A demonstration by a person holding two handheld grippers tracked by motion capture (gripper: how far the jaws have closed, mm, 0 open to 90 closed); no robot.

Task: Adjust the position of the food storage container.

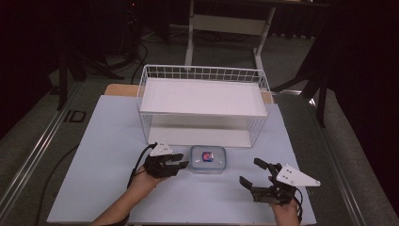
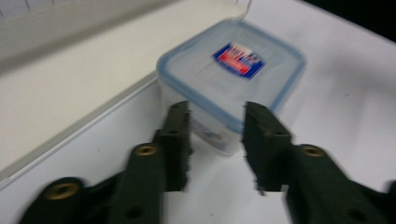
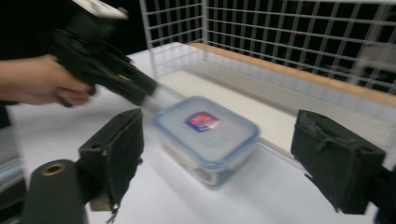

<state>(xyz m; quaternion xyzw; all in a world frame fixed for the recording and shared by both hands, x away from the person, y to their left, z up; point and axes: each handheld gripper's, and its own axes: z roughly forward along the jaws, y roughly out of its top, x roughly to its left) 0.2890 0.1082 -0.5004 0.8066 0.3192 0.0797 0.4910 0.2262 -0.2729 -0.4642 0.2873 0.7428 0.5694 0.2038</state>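
Observation:
A clear square plastic container (image 1: 208, 159) with a blue-rimmed lid and a red-and-blue label sits on the pale table mat, just in front of the wire rack. My left gripper (image 1: 183, 160) is at the container's left side, a hand holding it. In the left gripper view its jaws (image 2: 217, 109) stand apart, with the container's (image 2: 233, 70) near corner just beyond them and untouched. My right gripper (image 1: 249, 171) rests lower right of the container, jaws wide apart. In the right gripper view (image 3: 217, 121) the container (image 3: 205, 135) lies ahead between the jaws, with the left gripper (image 3: 140, 93) beyond.
A white wire rack (image 1: 202, 75) with a flat white shelf stands behind the container, its lower level open toward me. The pale blue mat (image 1: 103, 155) has free room left and right. Dark floor, cables and a table frame (image 1: 226, 23) lie beyond.

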